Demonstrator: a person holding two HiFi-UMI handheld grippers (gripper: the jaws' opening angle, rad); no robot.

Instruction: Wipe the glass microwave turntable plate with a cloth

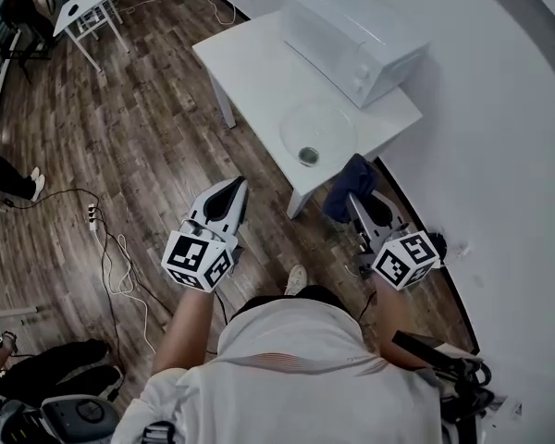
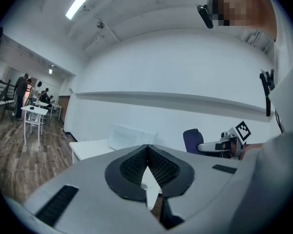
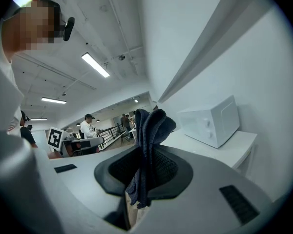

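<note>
The round glass turntable plate (image 1: pixel 319 129) lies flat on the near end of the white table (image 1: pixel 259 81), in front of the microwave (image 1: pixel 351 30). My right gripper (image 1: pixel 354 197) is shut on a dark blue cloth (image 1: pixel 348 185), held in the air just off the table's near edge. In the right gripper view the cloth (image 3: pixel 149 140) stands bunched up between the jaws of the right gripper (image 3: pixel 147 152). My left gripper (image 1: pixel 238 187) hangs over the floor left of the table, shut and empty. Its jaws meet in the left gripper view (image 2: pixel 147 147).
The white microwave (image 3: pixel 210 121) sits at the table's far end against the wall. Cables and a power strip (image 1: pixel 92 215) lie on the wooden floor at the left. Another white table (image 1: pixel 81 3) and people are far back. My foot (image 1: pixel 296 278) is below the table edge.
</note>
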